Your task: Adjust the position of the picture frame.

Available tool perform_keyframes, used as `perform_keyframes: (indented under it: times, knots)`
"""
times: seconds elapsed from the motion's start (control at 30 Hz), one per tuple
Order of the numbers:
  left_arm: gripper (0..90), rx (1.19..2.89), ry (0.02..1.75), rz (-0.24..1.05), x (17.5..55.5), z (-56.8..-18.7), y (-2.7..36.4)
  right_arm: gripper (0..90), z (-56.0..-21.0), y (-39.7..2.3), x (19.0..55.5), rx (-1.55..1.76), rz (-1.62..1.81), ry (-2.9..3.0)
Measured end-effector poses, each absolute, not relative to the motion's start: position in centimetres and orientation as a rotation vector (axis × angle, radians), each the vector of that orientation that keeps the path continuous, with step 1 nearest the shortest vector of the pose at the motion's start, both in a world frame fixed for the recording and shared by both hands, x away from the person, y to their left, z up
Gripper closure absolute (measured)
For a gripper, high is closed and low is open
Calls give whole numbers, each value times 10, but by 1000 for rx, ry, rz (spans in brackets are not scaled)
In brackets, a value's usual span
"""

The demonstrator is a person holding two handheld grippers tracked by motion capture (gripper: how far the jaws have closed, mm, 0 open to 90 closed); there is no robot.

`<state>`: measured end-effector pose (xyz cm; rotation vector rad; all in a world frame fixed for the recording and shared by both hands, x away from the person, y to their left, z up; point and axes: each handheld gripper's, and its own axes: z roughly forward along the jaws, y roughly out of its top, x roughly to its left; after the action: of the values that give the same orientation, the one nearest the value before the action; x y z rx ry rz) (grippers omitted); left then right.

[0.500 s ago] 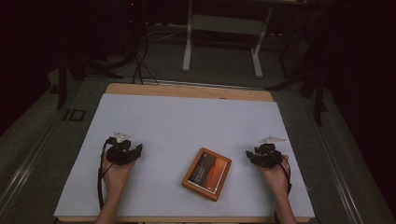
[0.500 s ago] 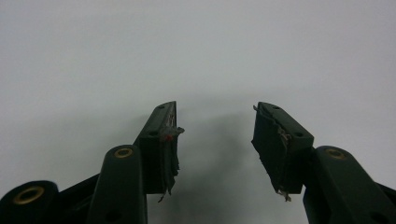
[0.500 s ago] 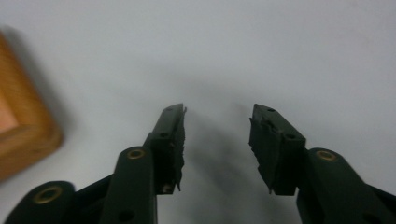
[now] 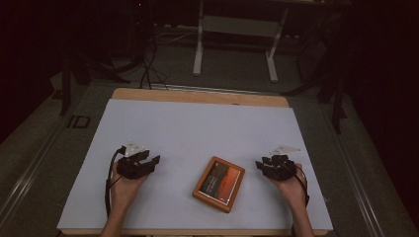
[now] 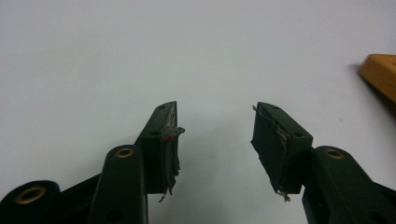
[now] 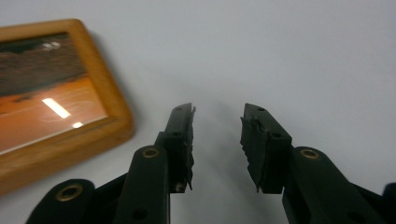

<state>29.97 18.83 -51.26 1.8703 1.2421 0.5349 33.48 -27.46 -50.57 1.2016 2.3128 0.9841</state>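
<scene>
Grippers, left (image 4: 154, 160) and right (image 4: 260, 164), flank the seemingly wooden picture frame (image 4: 219, 183), each with 2 jaws apart, empty.

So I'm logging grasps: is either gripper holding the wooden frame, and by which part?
Nothing is held. The left gripper and right gripper both stand open over bare table, apart from the wooden frame.

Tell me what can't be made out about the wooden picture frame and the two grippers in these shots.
- Picture frame: in the high view its picture is too small and dim to read.
- Same frame, right gripper view: cut off by the left edge, its glass blurred by glare.
- Same frame, left gripper view: just a corner, cut by the right edge.
- Left gripper and right gripper: in the high view too small and dark to judge their opening.
</scene>
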Motion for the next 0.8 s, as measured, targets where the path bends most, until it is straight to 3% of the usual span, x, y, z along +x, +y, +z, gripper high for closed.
perform_keyframes:
  times: [0.47,0.8]
  knots:
    - [512,1914,1165,420,293,-502,180,683,-494,-259,320,1078,1087,2376]
    - [512,1947,1106,372,290,-499,167,774,-487,-247,317,1013,1135,2420]
